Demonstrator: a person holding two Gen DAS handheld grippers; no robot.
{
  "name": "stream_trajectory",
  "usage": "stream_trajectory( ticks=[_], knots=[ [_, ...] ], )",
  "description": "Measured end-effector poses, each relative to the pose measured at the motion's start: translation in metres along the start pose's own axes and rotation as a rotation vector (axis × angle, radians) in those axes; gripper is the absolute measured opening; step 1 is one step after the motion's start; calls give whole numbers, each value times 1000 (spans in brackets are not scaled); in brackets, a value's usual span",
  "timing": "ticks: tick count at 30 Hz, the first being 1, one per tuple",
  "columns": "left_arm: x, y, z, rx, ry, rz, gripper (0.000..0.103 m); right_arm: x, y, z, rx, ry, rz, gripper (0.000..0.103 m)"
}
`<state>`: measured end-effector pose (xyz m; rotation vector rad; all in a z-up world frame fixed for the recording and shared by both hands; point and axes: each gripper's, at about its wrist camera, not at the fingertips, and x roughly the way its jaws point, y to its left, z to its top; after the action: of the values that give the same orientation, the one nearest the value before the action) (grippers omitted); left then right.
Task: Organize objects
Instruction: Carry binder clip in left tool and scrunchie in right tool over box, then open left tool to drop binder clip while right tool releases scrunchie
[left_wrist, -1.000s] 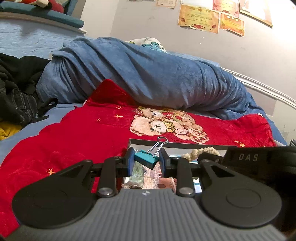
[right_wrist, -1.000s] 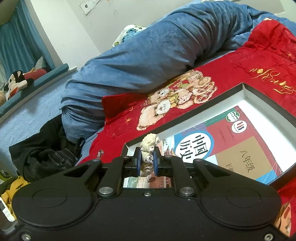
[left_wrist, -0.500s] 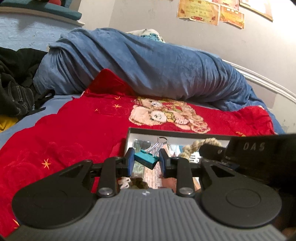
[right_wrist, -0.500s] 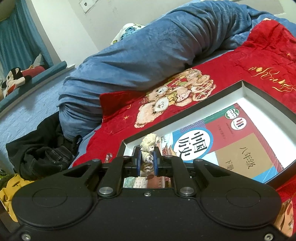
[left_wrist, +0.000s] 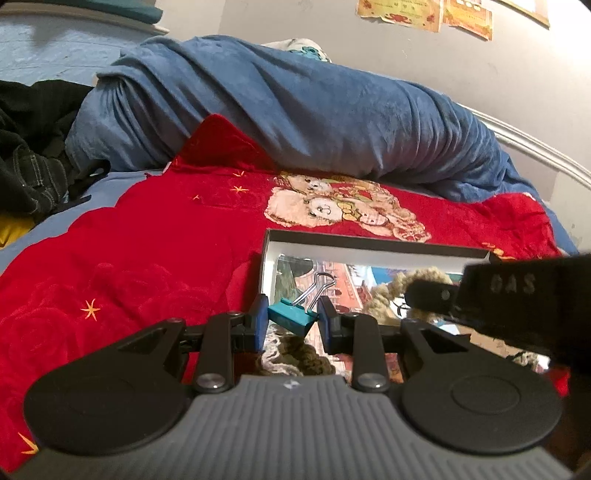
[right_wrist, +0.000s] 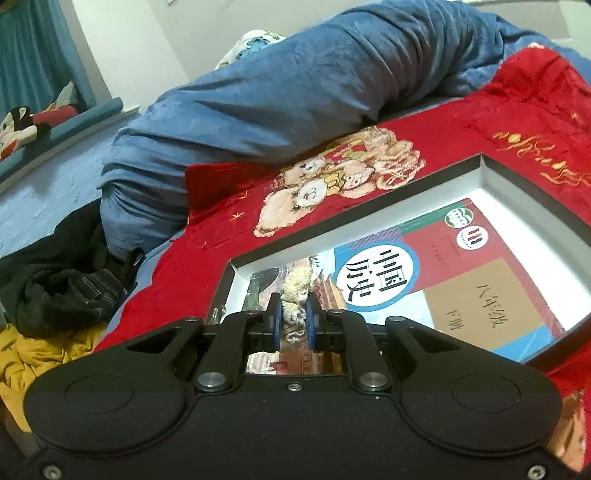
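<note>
Left wrist view: the left gripper is clamped on a teal binder clip, its blue pads pressing the painted body from both sides while the wire handles stick up and forward, tilted. That clip is small, light and rigid; the body is the right place to pinch, since the wire loops would likely pivot and slip. It hangs over the near left corner of a shallow dark-rimmed box lying on a red bear-print blanket.

Right wrist view: the right gripper is closed on a cream knitted yarn piece, squeezed narrow between the pads. It looks soft, light and compressible, so a firm pinch mid-length should hold, though loose ends may snag. It is held above the same box, over a Chinese history textbook lying flat inside. Beyond lie a rolled blue quilt and dark clothes.
</note>
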<state>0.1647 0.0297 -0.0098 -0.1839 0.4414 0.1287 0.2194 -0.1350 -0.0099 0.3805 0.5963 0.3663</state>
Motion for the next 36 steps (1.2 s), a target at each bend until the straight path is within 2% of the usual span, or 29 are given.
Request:
stream_trajectory(
  ticks=[6,14,16,17,23,27,30,31,36],
  knots=[
    [3,-7,-5,34,18,9,34,6,-6,1,28,26,0,14],
    [7,-4,-5,19,47,3,36,8,-1,-1,9,50,-5,14],
    [7,-5,-5,26,47,0,41,9,4,-3,-18,54,-17,14],
    [7,-5,-6,30,46,-4,49,10,6,-3,-27,57,-20,14],
    [7,-10,-6,40,50,-35,62,16,6,-6,-10,84,-16,14],
    [0,-11,-2,48,35,-61,73,9,1,-3,24,72,5,21],
    [-11,-9,6,50,5,-71,81,0,0,2,50,58,30,34],
    [-14,-8,11,45,-7,-74,82,-5,0,4,58,46,40,39],
    [-38,9,35,-32,-61,-110,87,-50,4,28,48,-44,41,50]
  ],
)
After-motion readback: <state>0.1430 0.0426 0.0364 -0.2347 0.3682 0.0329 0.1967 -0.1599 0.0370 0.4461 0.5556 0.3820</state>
